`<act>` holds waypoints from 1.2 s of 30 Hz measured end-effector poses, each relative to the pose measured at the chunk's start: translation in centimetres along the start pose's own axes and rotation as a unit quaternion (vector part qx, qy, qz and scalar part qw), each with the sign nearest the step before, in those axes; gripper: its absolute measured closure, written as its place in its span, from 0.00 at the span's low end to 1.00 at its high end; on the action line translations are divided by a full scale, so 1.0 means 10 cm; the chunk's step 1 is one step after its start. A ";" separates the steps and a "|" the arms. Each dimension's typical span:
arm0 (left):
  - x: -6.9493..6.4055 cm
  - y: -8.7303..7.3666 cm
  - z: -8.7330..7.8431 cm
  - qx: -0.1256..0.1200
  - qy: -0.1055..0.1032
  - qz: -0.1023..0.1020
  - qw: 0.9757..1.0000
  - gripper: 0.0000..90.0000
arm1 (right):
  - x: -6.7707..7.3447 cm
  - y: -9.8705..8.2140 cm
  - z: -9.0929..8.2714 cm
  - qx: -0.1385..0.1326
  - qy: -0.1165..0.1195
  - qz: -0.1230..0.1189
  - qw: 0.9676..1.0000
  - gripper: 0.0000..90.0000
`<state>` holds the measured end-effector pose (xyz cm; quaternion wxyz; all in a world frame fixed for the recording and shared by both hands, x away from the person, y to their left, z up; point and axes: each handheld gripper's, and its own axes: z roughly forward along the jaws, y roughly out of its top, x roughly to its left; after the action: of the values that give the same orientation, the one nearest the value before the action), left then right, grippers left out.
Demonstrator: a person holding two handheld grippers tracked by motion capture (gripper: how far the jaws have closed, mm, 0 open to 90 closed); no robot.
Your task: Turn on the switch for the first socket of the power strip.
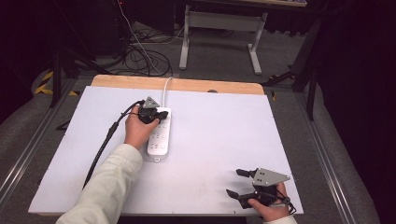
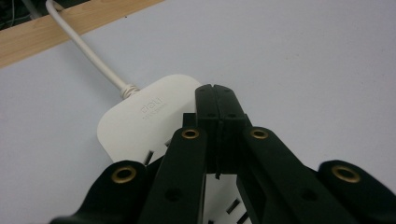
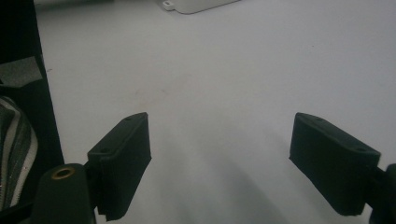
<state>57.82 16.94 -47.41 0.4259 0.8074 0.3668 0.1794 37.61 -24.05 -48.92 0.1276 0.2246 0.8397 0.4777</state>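
I've got my left gripper (image 2: pixel 215 100) pinched tight with nothing between, hiding much of the power strip (image 1: pixel 159 135) at mid-table, its cord (image 2: pixel 88 56) cut off, right gripper (image 1: pixel 235 183) gaping wide.

Overhead cam, two jaw-level cams

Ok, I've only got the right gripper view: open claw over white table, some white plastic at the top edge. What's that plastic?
Observer: The near end of a power strip, lying lengthwise on the left half of the table.
Operator: And what's happening on the left?
Observer: The left claw is shut, with its tip over the strip's far end.
Operator: Where does the lead go?
Observer: The white cable leaves that far end and runs off over the table's wooden edge.
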 end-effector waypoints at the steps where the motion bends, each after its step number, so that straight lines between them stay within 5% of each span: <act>1: 0.00 0.00 0.00 0.001 0.001 -0.002 1.000 1.00 | 0.00 0.00 0.00 0.000 0.000 0.000 1.000 0.23; 31: -0.10 0.03 0.03 0.013 0.039 0.013 0.999 1.00 | 0.01 -0.01 0.00 0.002 0.001 -0.001 1.000 0.23; 36: -0.08 0.02 0.03 0.012 0.033 -0.003 0.999 1.00 | 0.01 -0.01 0.00 0.004 0.003 -0.001 1.000 0.23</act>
<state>57.57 16.04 -47.40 0.4045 0.8051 0.3849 0.2003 37.55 -24.04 -48.98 0.1250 0.2231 0.8419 0.4751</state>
